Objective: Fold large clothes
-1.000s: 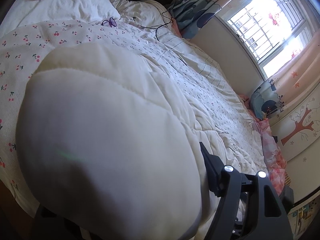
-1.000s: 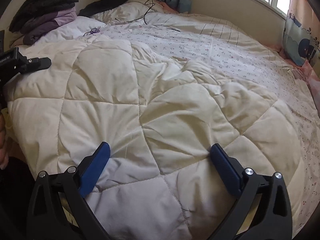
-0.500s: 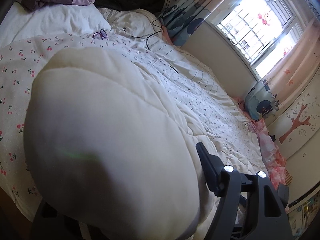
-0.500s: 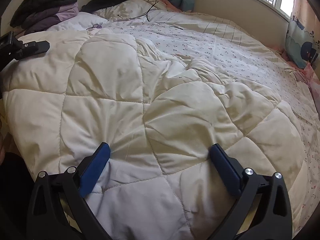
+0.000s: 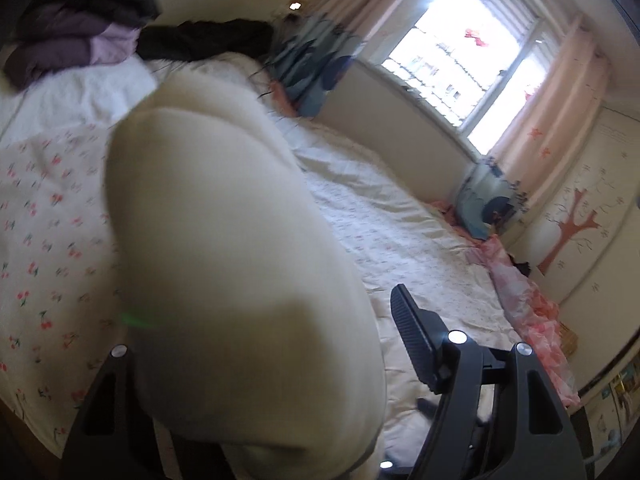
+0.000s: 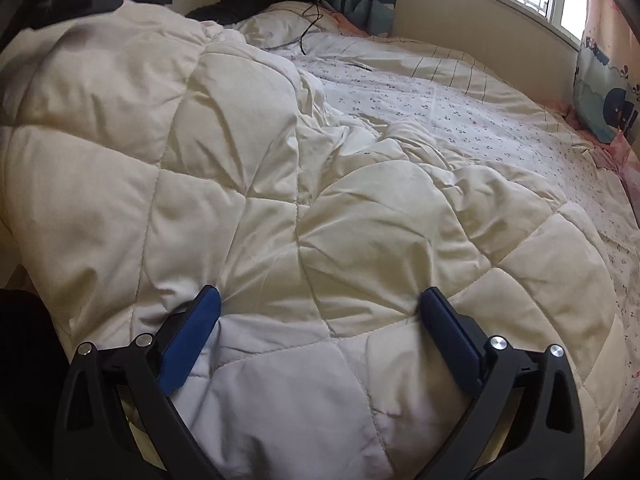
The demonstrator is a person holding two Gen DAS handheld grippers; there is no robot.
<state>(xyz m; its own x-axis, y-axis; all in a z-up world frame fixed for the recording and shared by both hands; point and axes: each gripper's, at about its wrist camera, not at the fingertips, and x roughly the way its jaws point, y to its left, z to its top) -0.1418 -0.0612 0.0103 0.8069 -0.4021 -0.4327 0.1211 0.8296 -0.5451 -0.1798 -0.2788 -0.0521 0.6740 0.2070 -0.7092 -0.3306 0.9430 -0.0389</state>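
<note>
A large cream quilted duvet (image 6: pixel 280 184) lies spread over the bed. My right gripper (image 6: pixel 320 312) is wide open, its blue pads pressed down onto the duvet near its front edge. In the left wrist view a thick fold of the same duvet (image 5: pixel 240 272) bulges up between the fingers of my left gripper (image 5: pixel 256 344) and is lifted off the bed. The right finger (image 5: pixel 412 332) stands apart from the fold; the left finger is hidden behind it. In the right wrist view the far left corner (image 6: pixel 100 52) is raised high.
The bed has a cherry-print sheet (image 5: pixel 44 240) and a small-flower cover (image 6: pixel 460 116). Dark and purple clothes (image 5: pixel 80 36) are piled at the head. A black cable (image 6: pixel 310 28) lies near the pillows. A window (image 5: pixel 472 56), curtains and a blue cushion (image 6: pixel 608 76) line the far side.
My left gripper has lifted its corner of the duvet higher and swung it toward the head of the bed. The right gripper has pressed a little further forward onto the duvet.
</note>
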